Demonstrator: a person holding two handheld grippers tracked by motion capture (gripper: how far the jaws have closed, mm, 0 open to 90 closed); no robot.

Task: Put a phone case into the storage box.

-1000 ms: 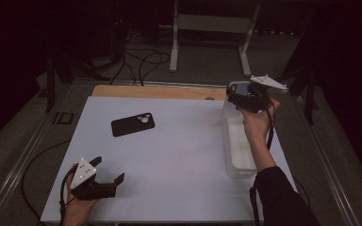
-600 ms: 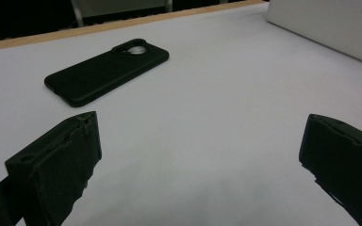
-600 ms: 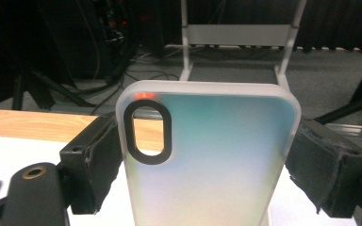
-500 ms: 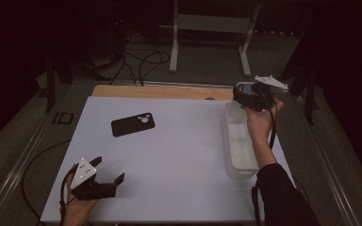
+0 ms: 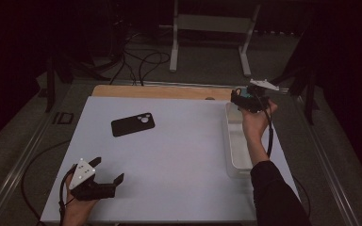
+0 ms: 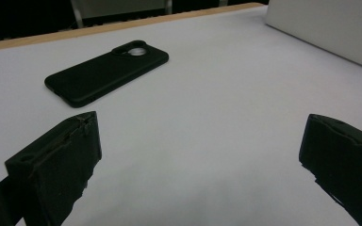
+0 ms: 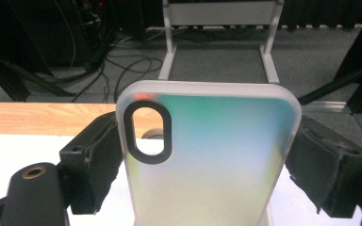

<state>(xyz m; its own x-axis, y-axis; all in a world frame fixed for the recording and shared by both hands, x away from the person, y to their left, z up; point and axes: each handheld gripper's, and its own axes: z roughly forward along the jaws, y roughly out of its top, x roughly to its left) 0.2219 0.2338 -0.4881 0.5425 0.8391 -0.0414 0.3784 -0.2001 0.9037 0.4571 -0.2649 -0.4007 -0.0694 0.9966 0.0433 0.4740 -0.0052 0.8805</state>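
Observation:
A black phone case [image 5: 133, 124] lies flat on the white table, left of centre; the left gripper view has this black case [image 6: 106, 73] ahead and to the left. My left gripper [image 5: 107, 170] rests near the front left edge, open, with nothing between its jaws [image 6: 198, 141]. My right gripper [image 5: 241, 98] is raised over the far end of the bin. It is shut on a translucent green-blue phone case [image 7: 207, 160], held upright by its two long sides, camera cutout at the upper left.
A long clear plastic bin [image 5: 238, 146] stands along the table's right side, and its wall [image 6: 330, 28] appears in the left gripper view. A wooden strip [image 5: 160, 92] runs along the table's far edge. Cables and a metal stand [image 5: 212, 23] are on the floor beyond.
My right gripper with the translucent case has shifted only slightly over the bin's far end. The left gripper and the black case have not moved.

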